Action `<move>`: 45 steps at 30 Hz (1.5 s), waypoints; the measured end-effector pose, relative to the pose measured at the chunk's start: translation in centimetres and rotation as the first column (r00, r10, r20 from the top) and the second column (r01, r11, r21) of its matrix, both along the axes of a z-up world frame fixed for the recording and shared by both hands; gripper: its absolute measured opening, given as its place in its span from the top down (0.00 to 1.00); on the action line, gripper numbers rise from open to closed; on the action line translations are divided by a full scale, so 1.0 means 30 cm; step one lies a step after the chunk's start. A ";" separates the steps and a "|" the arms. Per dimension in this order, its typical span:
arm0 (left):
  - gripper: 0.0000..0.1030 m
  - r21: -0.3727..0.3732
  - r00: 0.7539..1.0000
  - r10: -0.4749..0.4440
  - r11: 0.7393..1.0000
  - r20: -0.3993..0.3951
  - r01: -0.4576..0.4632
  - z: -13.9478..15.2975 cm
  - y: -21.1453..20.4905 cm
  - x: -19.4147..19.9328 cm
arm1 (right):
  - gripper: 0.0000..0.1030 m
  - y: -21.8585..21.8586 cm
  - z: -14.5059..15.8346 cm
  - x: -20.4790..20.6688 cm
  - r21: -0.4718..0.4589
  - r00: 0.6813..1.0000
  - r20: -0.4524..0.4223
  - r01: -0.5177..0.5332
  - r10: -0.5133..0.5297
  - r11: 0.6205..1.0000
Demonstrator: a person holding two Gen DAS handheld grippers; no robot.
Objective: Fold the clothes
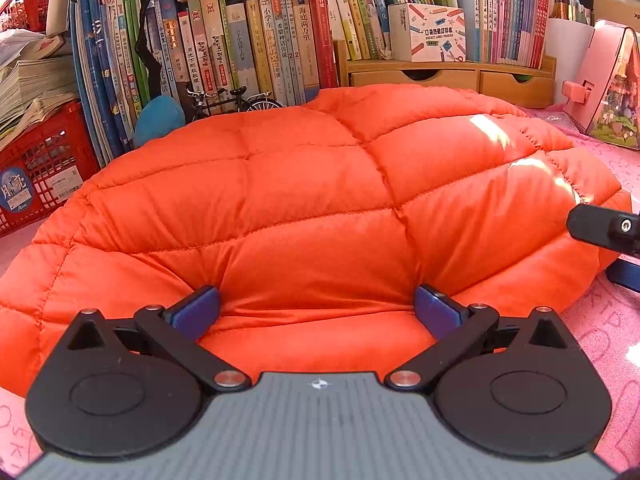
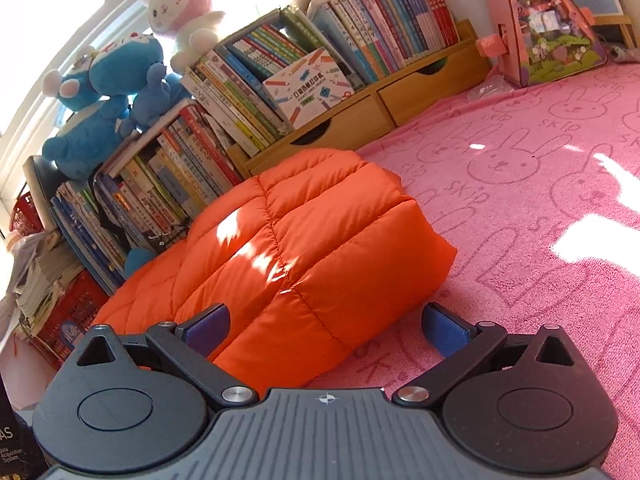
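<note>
An orange quilted puffer jacket (image 1: pixel 304 200) lies folded into a thick bundle on the pink rabbit-print cloth (image 1: pixel 600 344). My left gripper (image 1: pixel 318 312) stands wide open at the bundle's near edge, its blue pads (image 1: pixel 198 310) resting against the padding on either side without pinching it. In the right wrist view the same jacket (image 2: pixel 296 248) fills the middle left. My right gripper (image 2: pixel 326 330) is open too, over the jacket's near right corner, its left pad on the fabric and its right pad (image 2: pixel 444 330) above the pink cloth (image 2: pixel 520 208). A black part of the right gripper (image 1: pixel 604 230) shows at the right edge.
Rows of books (image 1: pixel 248 48) and a wooden drawer shelf (image 1: pixel 452 74) stand right behind the jacket. A red crate (image 1: pixel 40 168) with paper stacks sits at the left. A pink toy house (image 1: pixel 604 80) stands at the right. Plush toys (image 2: pixel 120 80) sit atop the books.
</note>
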State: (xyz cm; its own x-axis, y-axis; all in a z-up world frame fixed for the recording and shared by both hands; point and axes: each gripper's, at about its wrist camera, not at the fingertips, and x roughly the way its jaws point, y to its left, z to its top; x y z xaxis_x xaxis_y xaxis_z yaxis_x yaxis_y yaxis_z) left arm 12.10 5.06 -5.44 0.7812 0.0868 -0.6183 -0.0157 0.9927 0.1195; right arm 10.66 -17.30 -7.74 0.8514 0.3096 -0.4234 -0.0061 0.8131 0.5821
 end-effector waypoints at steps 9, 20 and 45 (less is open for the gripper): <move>0.00 -0.018 1.000 0.005 1.000 0.021 -0.005 -0.017 -0.001 -0.012 | 0.00 0.002 0.018 0.054 -0.005 0.999 -0.050 0.006 -0.006 1.000; 0.00 -0.027 1.000 0.004 1.000 0.020 -0.003 -0.029 -0.002 -0.009 | 0.00 -0.030 0.016 0.207 0.228 0.978 -0.166 -0.083 0.123 0.970; 0.00 -0.040 1.000 0.001 0.999 0.022 0.000 -0.040 0.007 -0.009 | 0.38 0.000 -0.027 0.194 0.186 0.998 -0.011 -0.064 0.067 0.980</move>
State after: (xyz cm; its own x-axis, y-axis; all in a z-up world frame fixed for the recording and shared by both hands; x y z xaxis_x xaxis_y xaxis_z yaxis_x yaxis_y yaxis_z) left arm 11.83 5.25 -6.63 0.7947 0.0625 -0.6038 -0.0184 0.9967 0.0789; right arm 16.49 -17.30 -8.54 0.8198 0.4387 -0.3680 -0.0442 0.6892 0.7232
